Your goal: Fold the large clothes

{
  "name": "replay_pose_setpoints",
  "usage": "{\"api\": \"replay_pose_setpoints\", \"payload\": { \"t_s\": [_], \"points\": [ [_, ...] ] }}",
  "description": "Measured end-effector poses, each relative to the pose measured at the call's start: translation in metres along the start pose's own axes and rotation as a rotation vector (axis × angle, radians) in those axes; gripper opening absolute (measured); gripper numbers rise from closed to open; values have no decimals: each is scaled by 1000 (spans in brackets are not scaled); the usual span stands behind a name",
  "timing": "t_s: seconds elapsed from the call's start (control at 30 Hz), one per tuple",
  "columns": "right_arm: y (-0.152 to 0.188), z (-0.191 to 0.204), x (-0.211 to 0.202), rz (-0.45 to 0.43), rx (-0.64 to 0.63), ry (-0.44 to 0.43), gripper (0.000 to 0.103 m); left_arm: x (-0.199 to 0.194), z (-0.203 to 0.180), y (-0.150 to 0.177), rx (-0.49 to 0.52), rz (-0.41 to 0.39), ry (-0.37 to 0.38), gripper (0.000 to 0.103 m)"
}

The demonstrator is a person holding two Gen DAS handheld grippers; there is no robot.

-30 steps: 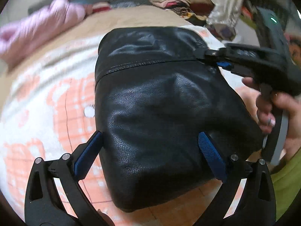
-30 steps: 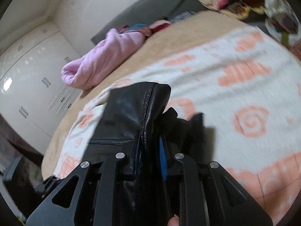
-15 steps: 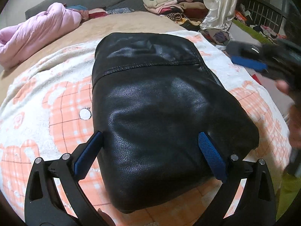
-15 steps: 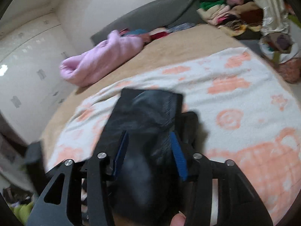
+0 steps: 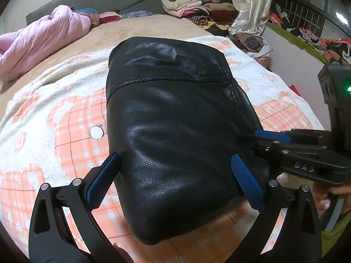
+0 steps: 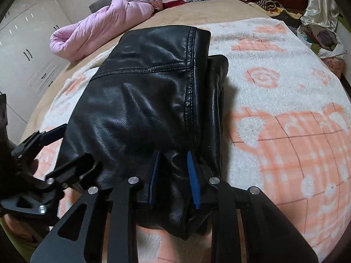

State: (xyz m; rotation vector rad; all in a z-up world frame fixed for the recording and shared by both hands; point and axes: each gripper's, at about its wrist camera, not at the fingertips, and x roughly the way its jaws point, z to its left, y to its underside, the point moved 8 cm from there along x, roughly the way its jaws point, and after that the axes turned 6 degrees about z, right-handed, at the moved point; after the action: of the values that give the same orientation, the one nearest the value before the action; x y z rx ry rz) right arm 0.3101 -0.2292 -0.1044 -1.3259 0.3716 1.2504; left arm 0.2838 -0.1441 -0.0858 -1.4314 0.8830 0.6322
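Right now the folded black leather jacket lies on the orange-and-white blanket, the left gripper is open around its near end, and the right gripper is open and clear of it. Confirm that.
One part is wrong. The right gripper is not clear: the right wrist view shows its jaws closed on a fold of the black leather jacket. The jacket does lie on the orange-and-white blanket, and the left gripper is open around its near end.

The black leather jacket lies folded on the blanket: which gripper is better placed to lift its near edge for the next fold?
Probably the right gripper: its fingers stand nearly closed around the near edge of the black leather jacket. The left gripper is open, spread wide across the bundle.
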Motion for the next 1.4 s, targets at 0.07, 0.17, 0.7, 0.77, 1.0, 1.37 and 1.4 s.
{"api": "replay_pose_setpoints", "payload": {
  "t_s": [0.07, 0.17, 0.7, 0.77, 1.0, 1.37, 1.4],
  "points": [
    [0, 1, -6, -18, 11, -8, 24, -1, 2, 1, -6, 5, 4, 93],
    [1, 3, -15, -51, 18, -18, 31, -3, 7, 3, -18, 23, 12, 93],
    [26, 13, -84, -258, 17, 12, 92, -39, 10, 17, -73, -4, 98, 94],
    [34, 14, -90, -274, 23, 24, 96, -45, 7, 23, -70, -15, 104, 94],
    [65, 24, -101, -283, -17, 79, 99, -61, 4, 48, -88, -40, 134, 94],
    [89, 29, -97, -251, -41, 130, 99, -71, 7, 70, -116, -33, 120, 94],
    [91, 31, -99, -255, -44, 131, 99, -73, 7, 73, -115, -35, 119, 94]
  ]
}}
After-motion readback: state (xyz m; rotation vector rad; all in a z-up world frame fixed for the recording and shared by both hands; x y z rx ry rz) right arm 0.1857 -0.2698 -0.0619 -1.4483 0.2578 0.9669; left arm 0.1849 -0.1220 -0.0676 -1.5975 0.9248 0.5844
